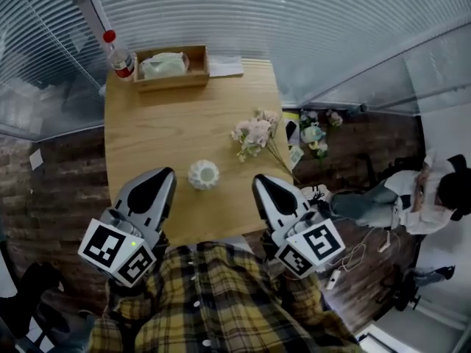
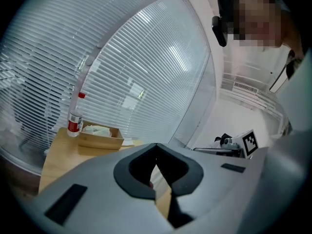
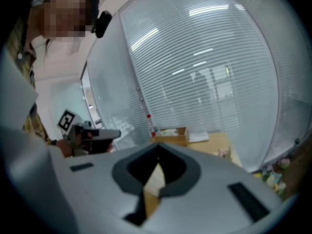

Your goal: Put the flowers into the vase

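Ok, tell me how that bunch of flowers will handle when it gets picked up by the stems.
The flowers are probably light and floppy: thin stems carry a wide pale head, so it may droop. Several stems show with no tie visible, so a narrow grip could miss some. The blooms look delicate, and dragging them across the table might bruise them.

My left claw [image 1: 165,175] and right claw [image 1: 261,182] are pale grey with black pads; both wear black-and-white square markers [image 1: 118,250]; my shirt [image 1: 213,300] is yellow-and-dark plaid; the table [image 1: 162,131] is pale honey wood; the vase [image 1: 204,174] is white and ribbed; the flowers [image 1: 254,133] are soft pink and cream; the bottle [image 1: 120,56] has a red cap and red label; the floor [image 1: 44,190] is brown, brick-patterned.
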The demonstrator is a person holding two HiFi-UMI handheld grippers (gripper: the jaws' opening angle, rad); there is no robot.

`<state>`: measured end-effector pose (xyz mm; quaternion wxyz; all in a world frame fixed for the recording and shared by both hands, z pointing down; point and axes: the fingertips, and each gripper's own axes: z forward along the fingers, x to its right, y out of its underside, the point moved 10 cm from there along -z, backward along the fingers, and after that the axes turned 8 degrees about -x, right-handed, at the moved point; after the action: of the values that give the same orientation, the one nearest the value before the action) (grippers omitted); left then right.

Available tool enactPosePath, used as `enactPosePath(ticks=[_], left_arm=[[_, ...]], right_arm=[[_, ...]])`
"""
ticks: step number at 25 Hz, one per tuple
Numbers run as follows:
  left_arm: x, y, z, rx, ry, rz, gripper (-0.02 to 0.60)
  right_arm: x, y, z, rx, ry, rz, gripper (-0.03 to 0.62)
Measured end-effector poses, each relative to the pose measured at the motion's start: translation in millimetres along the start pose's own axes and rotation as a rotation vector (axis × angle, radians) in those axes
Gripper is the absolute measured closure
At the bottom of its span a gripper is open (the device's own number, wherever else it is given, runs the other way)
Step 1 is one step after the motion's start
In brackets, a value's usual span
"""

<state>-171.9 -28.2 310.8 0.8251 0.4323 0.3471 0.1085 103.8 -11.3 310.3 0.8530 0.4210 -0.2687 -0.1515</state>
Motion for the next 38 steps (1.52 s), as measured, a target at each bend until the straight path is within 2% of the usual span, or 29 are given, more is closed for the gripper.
enactPosePath(ticks=[11, 20, 25, 38], left_arm=[[7, -7, 3, 0.033, -0.046, 0.01, 0.571], [11, -4, 2, 0.041, -0.07, -0.004, 0.571], [8, -2, -1, 0.04, -0.083, -0.011, 0.571], [1, 5, -13, 0.028, -0.131, -0.028, 0.571]], right_arm=[[38, -2, -1, -0.054, 0.034, -0.046, 0.58], [73, 2, 3, -0.175, 0.053, -0.07, 0.576], [92, 9, 11, -0.271, 0.071, -0.102, 0.513], [143, 39, 37, -0.47, 0.124, -0.141, 0.414]])
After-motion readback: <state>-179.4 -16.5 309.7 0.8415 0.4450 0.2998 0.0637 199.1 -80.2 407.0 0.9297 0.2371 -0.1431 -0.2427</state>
